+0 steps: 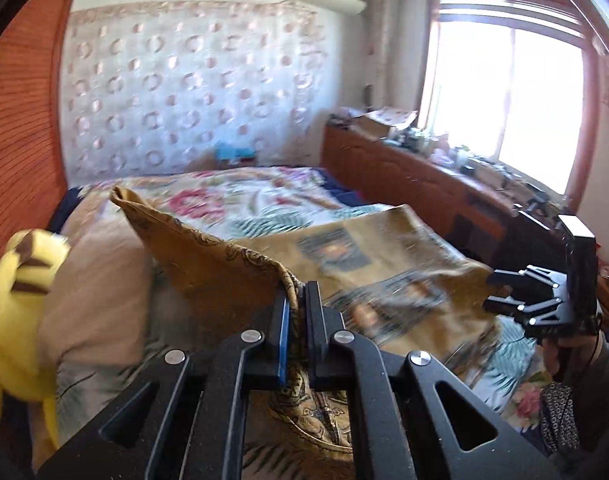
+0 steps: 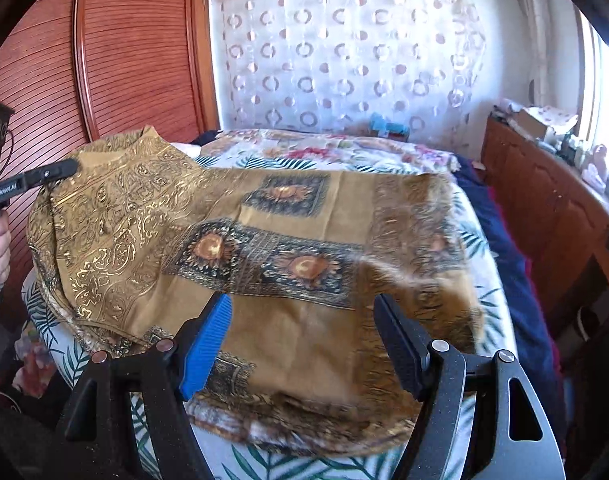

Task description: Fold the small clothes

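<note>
A golden-brown garment (image 2: pixel 288 240) with dark sunflower squares lies spread over the bed. My left gripper (image 1: pixel 298 300) is shut on one edge of it and holds that side raised, so a loose corner (image 1: pixel 118 196) sticks up. In the right wrist view the left gripper (image 2: pixel 69 168) is at the far left, pinching the gold-printed part. My right gripper (image 2: pixel 304 320) stands open above the garment's near edge, with nothing between its blue pad (image 2: pixel 206 344) and its black finger. From the left wrist view the right gripper (image 1: pixel 490 291) hovers by the cloth's right edge.
A yellow plush toy (image 1: pixel 16 288) and a beige pillow (image 1: pixel 100 280) lie left of the garment. The floral bedsheet (image 1: pixel 244 196) stretches behind. A cluttered wooden cabinet (image 1: pixel 404 168) runs under the window on the right. A dark blue blanket (image 2: pixel 504 240) lines the bed's right side.
</note>
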Available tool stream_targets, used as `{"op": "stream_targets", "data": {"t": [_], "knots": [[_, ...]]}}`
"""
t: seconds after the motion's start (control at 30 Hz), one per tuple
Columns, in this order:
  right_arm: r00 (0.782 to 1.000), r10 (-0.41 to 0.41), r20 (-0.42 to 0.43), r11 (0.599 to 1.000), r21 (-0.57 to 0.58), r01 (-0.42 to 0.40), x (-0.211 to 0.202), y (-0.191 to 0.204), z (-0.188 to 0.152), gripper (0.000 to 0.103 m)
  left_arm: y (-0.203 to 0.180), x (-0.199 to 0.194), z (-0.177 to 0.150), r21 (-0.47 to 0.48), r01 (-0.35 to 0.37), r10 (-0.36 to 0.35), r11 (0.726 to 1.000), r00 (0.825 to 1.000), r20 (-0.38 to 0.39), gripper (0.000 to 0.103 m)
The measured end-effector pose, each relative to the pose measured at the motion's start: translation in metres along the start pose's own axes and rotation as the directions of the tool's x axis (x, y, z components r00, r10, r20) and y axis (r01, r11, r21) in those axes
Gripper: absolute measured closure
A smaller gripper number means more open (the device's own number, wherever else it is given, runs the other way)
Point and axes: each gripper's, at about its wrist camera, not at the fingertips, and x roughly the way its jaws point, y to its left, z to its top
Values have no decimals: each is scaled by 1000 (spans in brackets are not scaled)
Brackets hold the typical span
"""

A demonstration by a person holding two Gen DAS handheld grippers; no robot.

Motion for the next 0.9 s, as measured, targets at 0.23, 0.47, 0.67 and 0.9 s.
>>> {"op": "stream_targets", "data": {"t": [0.23, 0.47, 0.67, 0.9], "knots": [[998, -48, 35, 999, 22, 47, -32, -11, -13, 28, -47, 18, 30, 83, 105, -106, 991, 994, 16, 96], [995, -86, 52, 995, 51, 83, -49, -19, -23, 28, -98, 46, 63, 150, 213, -216, 965, 976, 4, 96], [994, -103, 47, 991, 94, 99, -62, -21, -35, 28, -130, 81, 53, 156, 283, -273, 946, 959, -83, 96], [994, -104, 27, 988, 119, 101, -67, -25, -40, 28, -121, 82, 32, 118, 259, -246, 959, 962, -118, 65]]}}
